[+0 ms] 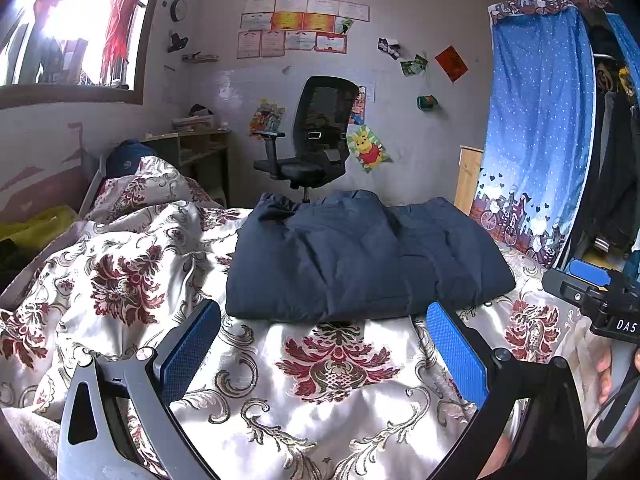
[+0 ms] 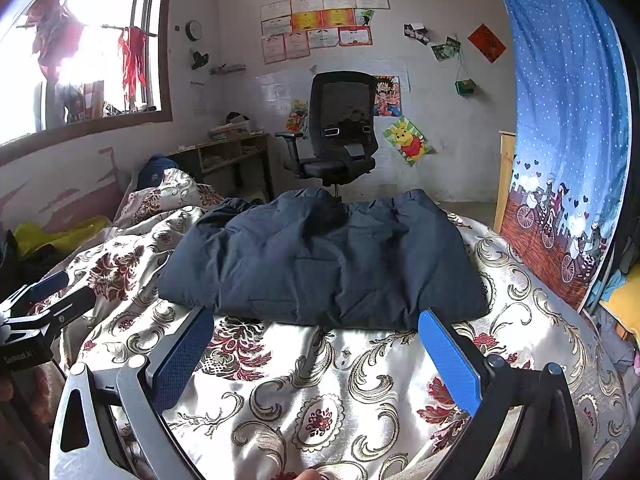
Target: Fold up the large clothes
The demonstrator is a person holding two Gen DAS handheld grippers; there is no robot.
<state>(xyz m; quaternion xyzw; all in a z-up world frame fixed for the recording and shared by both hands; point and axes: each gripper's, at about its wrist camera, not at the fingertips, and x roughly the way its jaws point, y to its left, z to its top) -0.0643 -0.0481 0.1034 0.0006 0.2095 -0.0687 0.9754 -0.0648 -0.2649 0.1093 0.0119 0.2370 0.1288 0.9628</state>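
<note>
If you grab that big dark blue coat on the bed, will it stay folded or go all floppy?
The dark blue coat looks puffy and creased, so it is probably soft and would likely sag and unfold if lifted by one edge. It seems light for its size, being padded. The shiny flowered bedspread under it looks smooth, so a push might slide it.

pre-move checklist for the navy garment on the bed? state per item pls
1. Left tongs open, holding nothing: ok.
2. Right tongs open, holding nothing: ok.
3. Navy garment lies as a compact bundle on the floral bedspread: ok.
4. Garment fully folded, edges even: cannot tell; the far edge is bunched.
5. Near edge of the garment unobstructed for both tongs: ok.
6. Nothing else lying on the garment: ok.
</note>
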